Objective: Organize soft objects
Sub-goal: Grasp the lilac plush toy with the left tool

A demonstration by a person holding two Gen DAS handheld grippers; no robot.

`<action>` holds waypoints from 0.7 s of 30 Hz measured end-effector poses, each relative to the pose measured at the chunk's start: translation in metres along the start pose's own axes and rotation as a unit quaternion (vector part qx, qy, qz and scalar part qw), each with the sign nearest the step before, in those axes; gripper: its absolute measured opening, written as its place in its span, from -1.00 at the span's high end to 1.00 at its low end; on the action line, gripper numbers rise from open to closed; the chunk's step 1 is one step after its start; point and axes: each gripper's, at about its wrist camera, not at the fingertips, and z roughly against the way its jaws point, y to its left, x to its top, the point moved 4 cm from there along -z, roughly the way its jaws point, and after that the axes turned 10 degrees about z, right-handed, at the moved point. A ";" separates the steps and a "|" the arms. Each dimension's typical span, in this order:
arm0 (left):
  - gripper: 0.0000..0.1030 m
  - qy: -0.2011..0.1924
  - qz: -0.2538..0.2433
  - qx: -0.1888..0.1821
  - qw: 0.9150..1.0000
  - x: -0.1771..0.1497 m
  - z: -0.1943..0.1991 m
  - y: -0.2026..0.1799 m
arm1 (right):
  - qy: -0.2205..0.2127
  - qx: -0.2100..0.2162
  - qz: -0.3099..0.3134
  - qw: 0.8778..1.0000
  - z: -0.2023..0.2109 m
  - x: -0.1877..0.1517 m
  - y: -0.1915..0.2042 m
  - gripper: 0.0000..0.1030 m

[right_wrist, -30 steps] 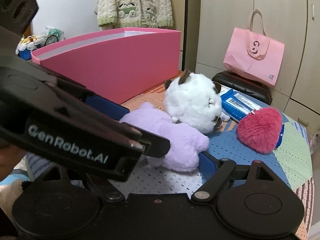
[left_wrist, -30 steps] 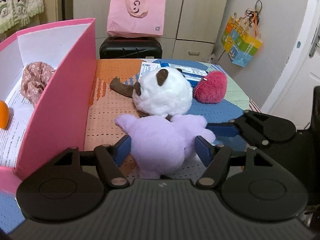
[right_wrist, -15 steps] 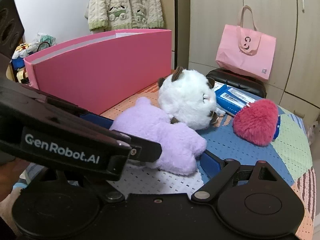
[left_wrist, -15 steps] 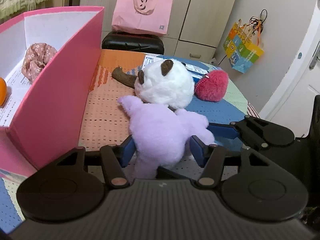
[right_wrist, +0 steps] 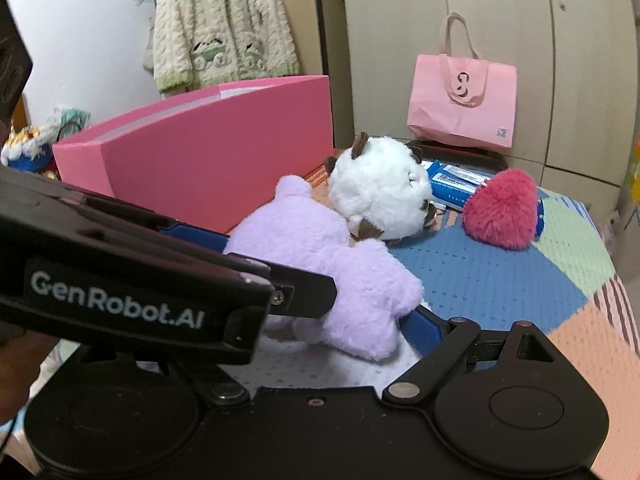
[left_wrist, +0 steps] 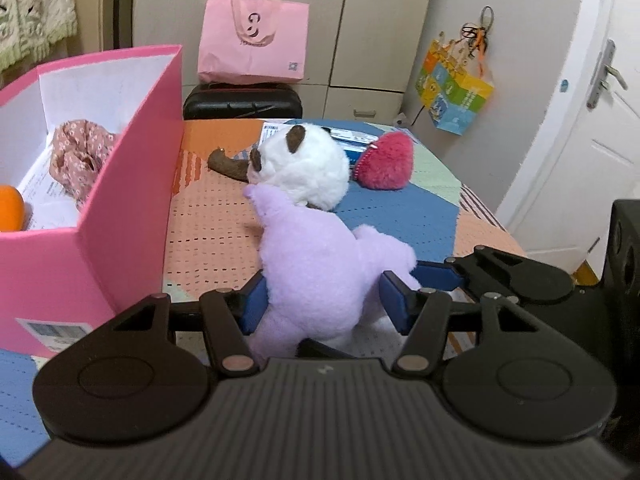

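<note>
A lilac plush toy [left_wrist: 320,264] is squeezed between the blue pads of my left gripper [left_wrist: 324,304] and sits lifted off the patchwork mat; it also shows in the right wrist view [right_wrist: 344,264]. A white round plush with brown ears [left_wrist: 304,168] lies just behind it, and a magenta fluffy heart [left_wrist: 386,164] lies to its right. The pink box [left_wrist: 132,184] stands at the left with a floral scrunchie [left_wrist: 78,156] and an orange ball [left_wrist: 10,212] inside. My right gripper [right_wrist: 340,320] is beside the lilac plush; its left finger is hidden behind the left gripper, its right finger [right_wrist: 420,326] touches the plush's edge.
A blue packet [right_wrist: 452,184] lies behind the white plush. A pink paper bag [left_wrist: 254,40] rests on a black case [left_wrist: 242,102] past the table's far edge. Cabinets and a door lie beyond. The table edge runs along the right.
My left gripper has closed on the lilac plush and lifted it up and back. The plush now stands more upright, away from the white plush. The right gripper barely moved.
</note>
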 end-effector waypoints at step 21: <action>-0.13 0.027 -0.020 -0.049 0.998 -0.010 0.098 0.017 | 0.004 -0.019 0.040 0.999 0.073 0.030 0.076 -0.72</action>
